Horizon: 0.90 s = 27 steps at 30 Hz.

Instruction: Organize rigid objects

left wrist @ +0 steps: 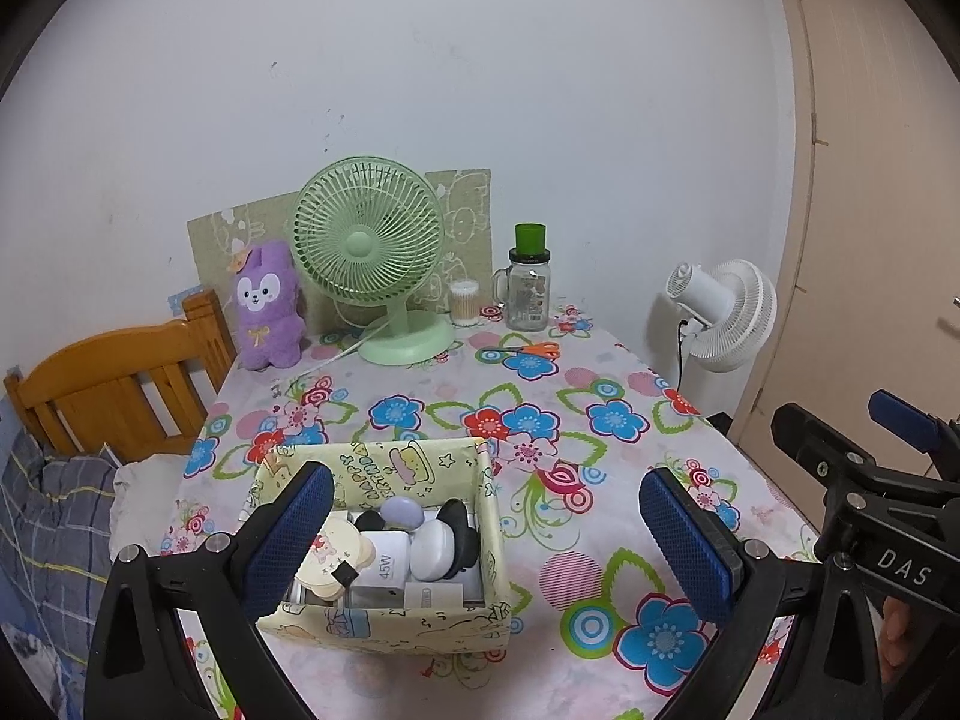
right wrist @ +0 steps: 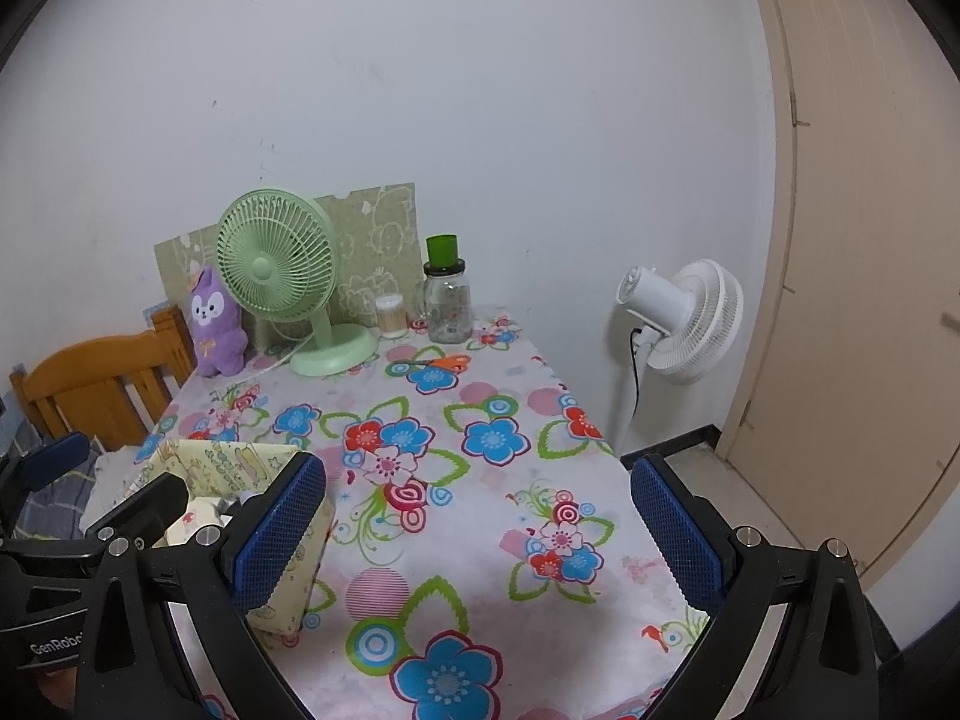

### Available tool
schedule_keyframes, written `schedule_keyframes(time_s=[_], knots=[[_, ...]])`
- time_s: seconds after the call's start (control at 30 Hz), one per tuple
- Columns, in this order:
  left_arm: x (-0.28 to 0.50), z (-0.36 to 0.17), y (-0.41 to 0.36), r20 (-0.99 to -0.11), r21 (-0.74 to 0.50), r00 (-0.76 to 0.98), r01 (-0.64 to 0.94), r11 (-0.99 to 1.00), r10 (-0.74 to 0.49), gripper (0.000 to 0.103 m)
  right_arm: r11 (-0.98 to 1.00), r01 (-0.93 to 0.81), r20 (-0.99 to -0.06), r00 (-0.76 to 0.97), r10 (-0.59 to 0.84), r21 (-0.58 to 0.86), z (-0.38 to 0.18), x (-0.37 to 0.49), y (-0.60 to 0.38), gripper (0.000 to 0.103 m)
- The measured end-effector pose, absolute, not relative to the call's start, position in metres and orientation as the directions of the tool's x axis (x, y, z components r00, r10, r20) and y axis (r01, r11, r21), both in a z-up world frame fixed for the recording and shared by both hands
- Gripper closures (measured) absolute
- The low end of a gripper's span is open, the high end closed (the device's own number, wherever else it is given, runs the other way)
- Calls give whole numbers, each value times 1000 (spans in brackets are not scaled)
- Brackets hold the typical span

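A pale yellow cartoon-print box (left wrist: pixel 420 630) stands at the table's near edge, filled with several small rigid items: a white 45W charger (left wrist: pixel 384 564), a white earbud case (left wrist: pixel 432 549), a lilac case (left wrist: pixel 401 509), a round cream compact (left wrist: pixel 336 558) and black pieces. My left gripper (left wrist: pixel 489 534) hovers open over the box, its left finger above the box's left side. My right gripper (right wrist: pixel 480 531) hangs open over bare tablecloth, just right of the box (right wrist: pixel 288 576). The right gripper (left wrist: pixel 870 456) also shows at the right edge of the left wrist view.
At the back of the floral tablecloth (left wrist: pixel 600 420) stand a green desk fan (left wrist: pixel 369 258), a purple plush (left wrist: pixel 267 306), a cotton-swab jar (left wrist: pixel 465 303), a glass mug-jar with green lid (left wrist: pixel 528 279) and orange scissors (left wrist: pixel 528 351). A wooden chair (left wrist: pixel 114 384) sits left; a white floor fan (right wrist: pixel 684 318) right.
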<state>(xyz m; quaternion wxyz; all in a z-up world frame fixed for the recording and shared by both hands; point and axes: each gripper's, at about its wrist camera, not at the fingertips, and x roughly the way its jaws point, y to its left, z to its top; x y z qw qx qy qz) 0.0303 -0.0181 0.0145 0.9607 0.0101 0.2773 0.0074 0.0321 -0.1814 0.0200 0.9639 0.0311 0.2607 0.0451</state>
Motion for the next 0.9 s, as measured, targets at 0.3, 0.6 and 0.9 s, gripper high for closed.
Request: schedule_keyframes(time_s=[0.3, 0.6, 0.9], knots=[[32, 15, -13, -527, -3, 850, -13, 1000, 9, 0, 996, -78, -485, 869, 94, 53, 25, 31, -173, 0], [29, 15, -9, -526, -15, 850, -13, 1000, 3, 0, 995, -84, -479, 873, 95, 44, 28, 30, -170, 0], [28, 16, -7, -522, -16, 853, -15, 1000, 4, 0, 996, -84, -461, 883, 93, 38, 32, 27, -170, 0]])
